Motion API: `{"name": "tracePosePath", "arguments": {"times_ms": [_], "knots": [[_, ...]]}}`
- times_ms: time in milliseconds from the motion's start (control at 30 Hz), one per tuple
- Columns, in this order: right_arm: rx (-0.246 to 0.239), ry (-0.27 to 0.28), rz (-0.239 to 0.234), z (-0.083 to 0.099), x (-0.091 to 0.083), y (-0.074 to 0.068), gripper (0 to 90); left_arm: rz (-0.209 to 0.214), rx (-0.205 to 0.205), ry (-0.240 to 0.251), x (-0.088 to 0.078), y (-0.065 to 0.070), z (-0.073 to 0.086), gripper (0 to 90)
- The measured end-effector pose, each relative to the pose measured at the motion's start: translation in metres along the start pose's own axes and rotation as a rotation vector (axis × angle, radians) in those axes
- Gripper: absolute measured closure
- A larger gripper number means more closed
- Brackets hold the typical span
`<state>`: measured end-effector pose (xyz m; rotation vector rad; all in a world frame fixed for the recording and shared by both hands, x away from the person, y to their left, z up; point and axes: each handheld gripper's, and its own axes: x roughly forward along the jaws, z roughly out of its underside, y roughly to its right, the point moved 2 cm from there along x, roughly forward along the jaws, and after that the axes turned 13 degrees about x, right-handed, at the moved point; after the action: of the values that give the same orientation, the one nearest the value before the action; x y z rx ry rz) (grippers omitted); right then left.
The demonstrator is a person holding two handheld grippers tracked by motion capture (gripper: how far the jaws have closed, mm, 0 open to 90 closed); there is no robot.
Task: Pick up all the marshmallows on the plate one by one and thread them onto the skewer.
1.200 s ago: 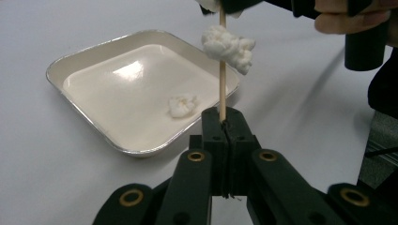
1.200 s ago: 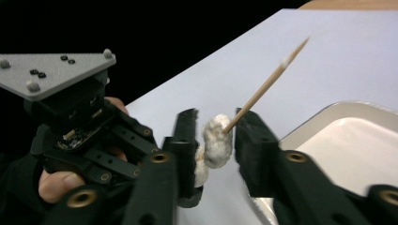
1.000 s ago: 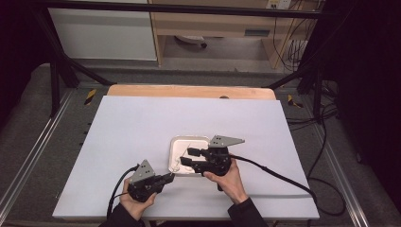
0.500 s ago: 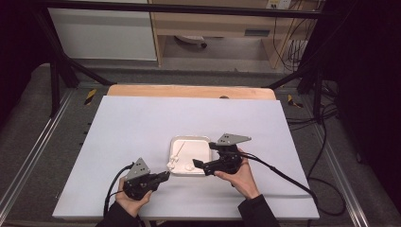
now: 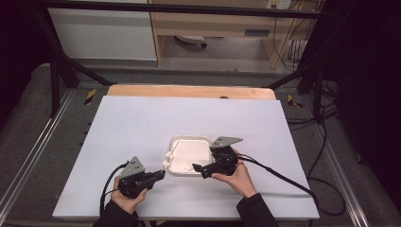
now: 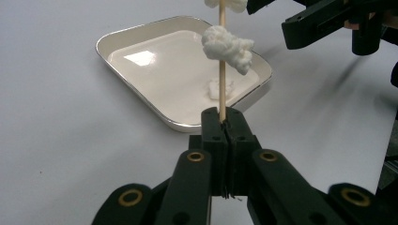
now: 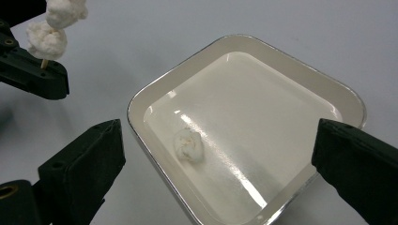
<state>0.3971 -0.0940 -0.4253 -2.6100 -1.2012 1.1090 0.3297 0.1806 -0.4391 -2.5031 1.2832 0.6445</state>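
Note:
My left gripper (image 6: 224,124) is shut on the base of a thin wooden skewer (image 6: 221,70), which stands upright. A fluffy white piece (image 6: 226,45) is threaded on it, with a second one higher up at the frame's top. In the high view the left gripper (image 5: 162,173) holds the skewer (image 5: 169,155) at the near left corner of the white square tray (image 5: 189,140). One loose white piece (image 7: 189,145) lies in the tray (image 7: 281,117). My right gripper (image 7: 218,140) stands open just above that piece, with nothing between its jaws; the high view shows it (image 5: 198,169) at the tray's near edge.
The tray sits near the middle front of a pale table (image 5: 142,123) with a wooden strip (image 5: 189,91) along its far edge. Black cables (image 5: 279,172) trail off the right gripper to the right. A metal frame (image 5: 52,80) and floor surround the table.
The right gripper has drawn back from the skewer toward the tray's near edge and now stands open. The left gripper with the skewer has shifted slightly left and nearer.

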Motion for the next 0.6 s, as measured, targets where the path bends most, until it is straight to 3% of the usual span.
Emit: {"name": "tracePosePath", "arguments": {"times_ms": [200, 333, 600], "knots": [[-0.032, -0.048, 0.023, 0.002, 0.015, -0.005, 7.3, 0.002, 0.003, -0.005, 0.001, 0.0, 0.0, 88.3], [-0.019, -0.051, 0.004, 0.001, 0.027, -0.006, 14.9, 0.002, 0.004, -0.005, 0.0, 0.0, 0.0, 88.2], [-0.062, -0.054, -0.013, 0.005, 0.045, -0.009, 30.3, 0.006, 0.006, -0.006, 0.001, 0.0, 0.0, 88.2]]}}
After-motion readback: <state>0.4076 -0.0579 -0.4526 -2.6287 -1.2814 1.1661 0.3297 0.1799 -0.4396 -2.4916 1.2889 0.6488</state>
